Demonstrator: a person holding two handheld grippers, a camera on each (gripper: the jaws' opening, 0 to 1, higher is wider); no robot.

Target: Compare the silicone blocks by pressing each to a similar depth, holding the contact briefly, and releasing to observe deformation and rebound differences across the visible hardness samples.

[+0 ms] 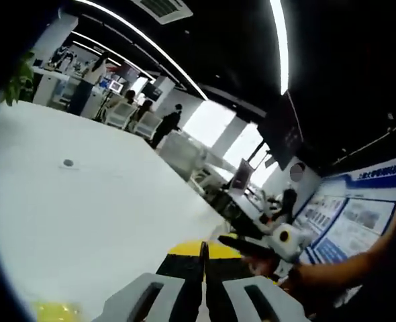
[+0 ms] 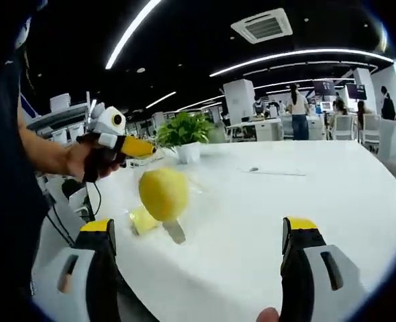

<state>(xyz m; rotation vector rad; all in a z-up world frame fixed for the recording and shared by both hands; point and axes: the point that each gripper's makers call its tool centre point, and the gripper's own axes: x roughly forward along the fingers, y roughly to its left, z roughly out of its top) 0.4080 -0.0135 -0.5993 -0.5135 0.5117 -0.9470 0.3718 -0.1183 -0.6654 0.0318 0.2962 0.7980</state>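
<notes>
Two yellow silicone blocks (image 2: 163, 193) on white table (image 2: 265, 221), one potted plant (image 2: 184, 134)

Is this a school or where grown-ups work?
Most likely a big open office. People sit and stand at desks with computer screens far behind the white table, long strip lights run across a dark ceiling, and a potted plant stands on the table.

Open tabletop (image 2: 265, 221) beyond yellow block (image 2: 163, 193).

White worktop (image 2: 265, 221). Yellow silicone blocks (image 2: 163, 193), one paler yellow (image 2: 143, 220). Right claw (image 2: 198, 235) black with yellow tips on grey; green plant (image 2: 183, 129) in white pot.
</notes>
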